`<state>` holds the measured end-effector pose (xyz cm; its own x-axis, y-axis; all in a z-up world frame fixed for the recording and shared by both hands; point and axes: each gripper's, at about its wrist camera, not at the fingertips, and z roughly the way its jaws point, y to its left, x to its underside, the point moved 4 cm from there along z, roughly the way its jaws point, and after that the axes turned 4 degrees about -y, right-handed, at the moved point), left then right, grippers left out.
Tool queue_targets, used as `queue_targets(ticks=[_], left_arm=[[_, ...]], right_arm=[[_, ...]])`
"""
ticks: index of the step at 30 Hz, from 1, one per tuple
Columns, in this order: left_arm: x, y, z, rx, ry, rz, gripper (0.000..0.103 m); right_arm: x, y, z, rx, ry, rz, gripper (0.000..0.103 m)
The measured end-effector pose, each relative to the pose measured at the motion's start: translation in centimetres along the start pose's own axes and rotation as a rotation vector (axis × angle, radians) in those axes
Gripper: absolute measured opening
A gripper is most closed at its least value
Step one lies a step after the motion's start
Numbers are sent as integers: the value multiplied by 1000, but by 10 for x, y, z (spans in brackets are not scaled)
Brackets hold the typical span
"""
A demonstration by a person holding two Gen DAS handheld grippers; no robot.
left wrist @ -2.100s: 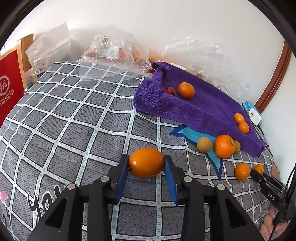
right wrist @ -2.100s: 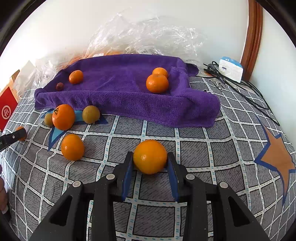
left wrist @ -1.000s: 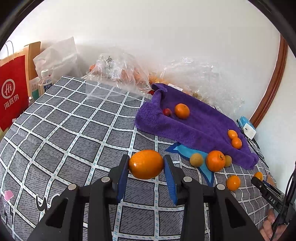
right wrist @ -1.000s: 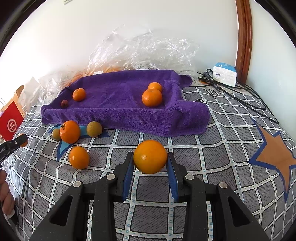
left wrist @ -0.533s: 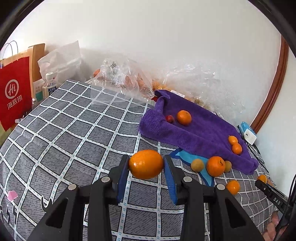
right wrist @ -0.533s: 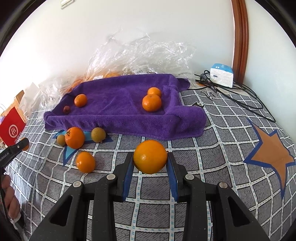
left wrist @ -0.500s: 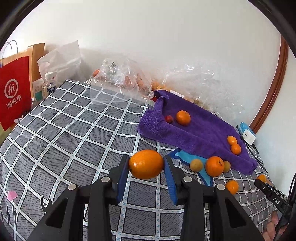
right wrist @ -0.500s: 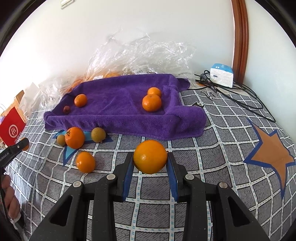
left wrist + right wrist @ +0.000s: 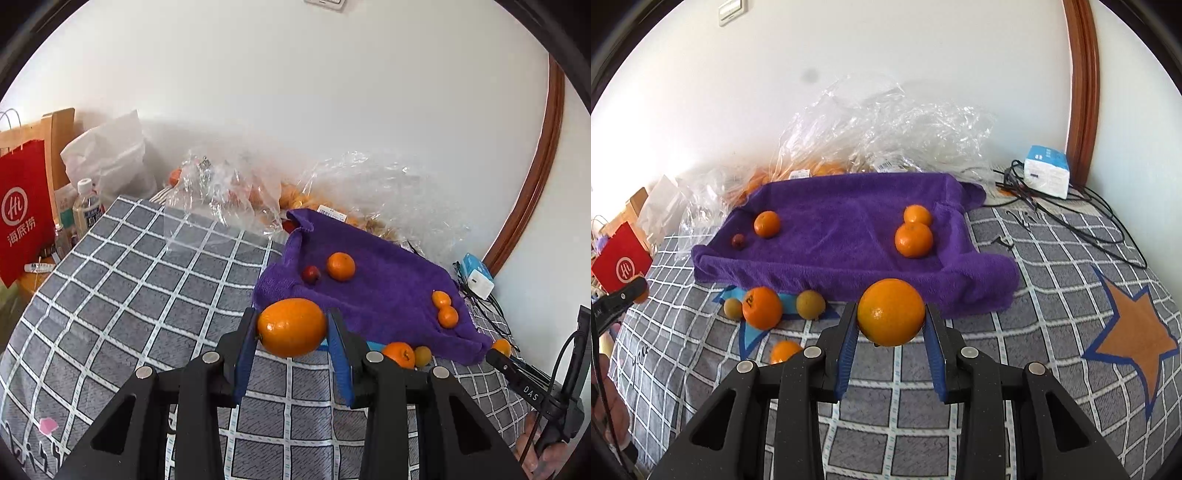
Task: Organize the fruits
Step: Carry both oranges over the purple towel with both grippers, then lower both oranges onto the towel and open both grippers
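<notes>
Grey checked bedspread (image 9: 1052, 258) with an orange star print, against a white wall (image 9: 849, 55). Purple towel (image 9: 842, 236) spread on it, carrying four oranges and one small red fruit (image 9: 737, 240). Clear plastic bags (image 9: 886, 125) behind it. Left tool (image 9: 291, 332) tilted downward, clamped on an oval orange (image 9: 291, 327); right tool (image 9: 891, 325) likewise clamped on a round orange (image 9: 891, 312). Loose fruit lies just before the towel's near edge.

light: bright, even daylight | glare: left side of the white wall (image 9: 646, 122) washed out in the right wrist view | shadows: soft, faint | focus: sharp centre, no motion blur | distortion: strong fisheye curving, black vignette at corners
</notes>
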<state>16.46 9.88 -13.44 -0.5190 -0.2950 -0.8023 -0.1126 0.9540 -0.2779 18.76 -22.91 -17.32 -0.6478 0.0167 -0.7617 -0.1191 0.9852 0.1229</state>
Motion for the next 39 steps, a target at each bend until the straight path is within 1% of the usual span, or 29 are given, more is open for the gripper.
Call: queue_targets(ticks=[2,7,12,18,20,24,26,28,30,33,36,39], left_arm=[[-11,-8,4,-4,-15,18,35],[-32,-27,24,15,-29,36,35],[-44,-45,50,31,-9,46,35],[-59,-57,76,43,-24,49,35],[-59,-59,87,39,-24,51,35],[-44,-54,104,64,1,28,35],[-37,-48,111,64,6,26,35],[-31,-44,119,58,36,15,35],[-27,-42,126,92,68,-14,35],[-25,-44,127,62,55,14,35],[-26,-50,124,70,41,33,35],[-21,-55,127,71,53,50,35]], right_arm=[[-9,3,2,-6,-11,-6,35],[-29,6,6,-6,-46,-25,35],[-45,3,14,1,-71,-7,35],[-69,-1,28,26,-89,-12,35],[-74,0,36,34,-94,-12,35],[-70,-1,53,30,-79,17,35],[-63,-4,65,33,-57,28,35],[-56,-6,75,36,-26,28,35],[-50,-9,83,35,-13,32,35],[-44,-9,91,52,12,26,35],[-40,-5,92,57,12,-4,35],[-38,-2,96,52,29,-15,35]])
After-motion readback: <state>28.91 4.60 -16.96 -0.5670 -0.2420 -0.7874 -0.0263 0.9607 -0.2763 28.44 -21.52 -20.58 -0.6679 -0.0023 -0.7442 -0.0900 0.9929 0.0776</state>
